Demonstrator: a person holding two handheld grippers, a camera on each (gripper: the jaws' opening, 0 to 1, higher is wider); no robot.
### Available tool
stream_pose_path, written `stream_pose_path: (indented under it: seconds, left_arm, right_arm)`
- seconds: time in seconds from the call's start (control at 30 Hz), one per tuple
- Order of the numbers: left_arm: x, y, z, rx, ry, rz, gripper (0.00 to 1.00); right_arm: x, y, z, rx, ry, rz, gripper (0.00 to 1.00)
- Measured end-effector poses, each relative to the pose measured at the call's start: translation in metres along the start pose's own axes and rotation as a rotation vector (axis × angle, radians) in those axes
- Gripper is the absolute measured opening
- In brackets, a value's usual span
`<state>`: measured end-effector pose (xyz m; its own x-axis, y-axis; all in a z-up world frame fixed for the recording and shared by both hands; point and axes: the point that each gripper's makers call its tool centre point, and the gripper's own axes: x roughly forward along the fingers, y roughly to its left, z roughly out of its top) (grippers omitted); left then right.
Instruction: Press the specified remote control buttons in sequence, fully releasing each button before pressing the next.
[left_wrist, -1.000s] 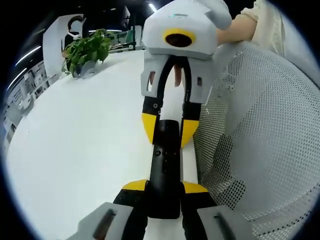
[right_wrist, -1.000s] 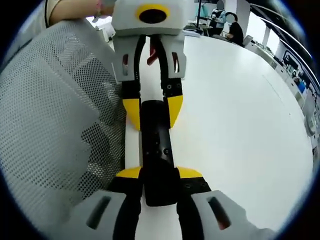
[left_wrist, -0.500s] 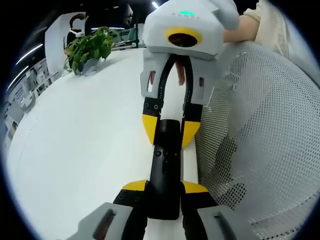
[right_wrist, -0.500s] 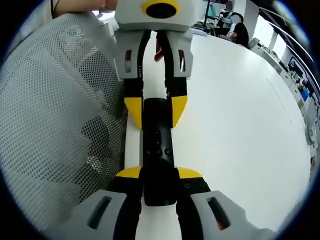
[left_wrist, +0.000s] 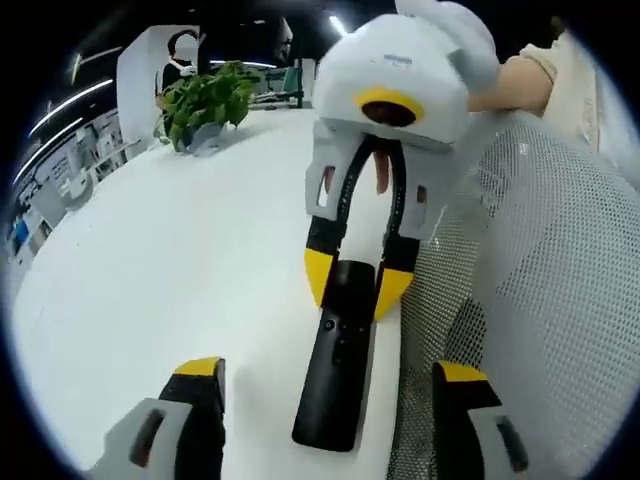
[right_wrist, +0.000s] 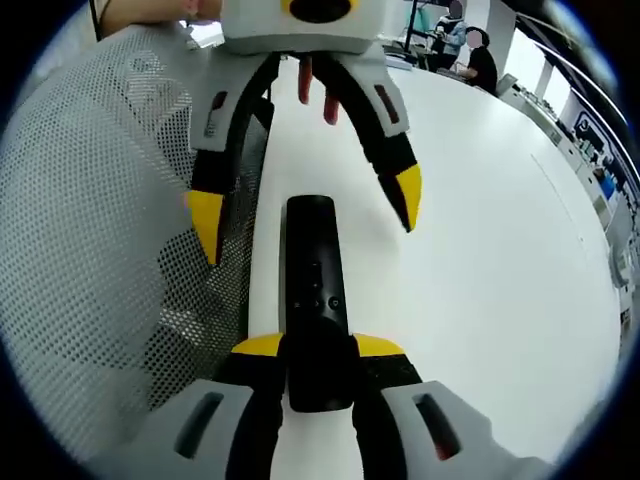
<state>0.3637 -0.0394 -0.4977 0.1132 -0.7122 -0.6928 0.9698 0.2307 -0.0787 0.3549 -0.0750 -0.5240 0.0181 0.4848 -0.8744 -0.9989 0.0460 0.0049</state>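
Your right hand-held gripper (right_wrist: 315, 345) pinches the black remote (right_wrist: 312, 290) — your left hand-held gripper (left_wrist: 325, 375) is spread wide.
The remote lies on the white table (left_wrist: 160, 270) — a plant (left_wrist: 205, 100) sits at 11 o'clock.

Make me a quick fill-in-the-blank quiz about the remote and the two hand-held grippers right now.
1. The black remote lies on a ____ table.
2. The left hand-held gripper has its jaws ____ around the remote.
3. The right hand-held gripper is ____ on the remote's end.
4. Far across the table stands a green ____.

Missing words: white; open; shut; plant
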Motion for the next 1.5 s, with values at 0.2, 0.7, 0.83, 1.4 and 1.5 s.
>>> stream_pose_path:
  seconds: [0.2, 0.7, 0.83, 1.4, 1.5]
  left_arm:
    - [-0.020, 0.010, 0.012, -0.071, -0.045, 0.056, 1.00]
    - [-0.094, 0.010, 0.062, -0.233, -0.325, 0.204, 1.00]
    - [-0.122, 0.012, 0.071, -0.291, -0.427, 0.259, 1.00]
    - [-0.210, 0.016, 0.064, -0.323, -0.653, 0.698, 1.00]
    - [-0.205, 0.017, 0.054, -0.330, -0.627, 0.733, 1.00]
  right_arm:
    - [-0.001, 0.000, 0.001, 0.022, -0.002, -0.012, 0.25]
    - [-0.001, 0.000, 0.002, 0.061, -0.023, -0.030, 0.25]
    - [-0.001, 0.001, 0.002, 0.065, -0.030, -0.032, 0.25]
    - [-0.002, 0.000, 0.003, 0.107, -0.043, -0.026, 0.25]
    - [-0.001, 0.000, 0.003, 0.114, -0.045, -0.025, 0.25]
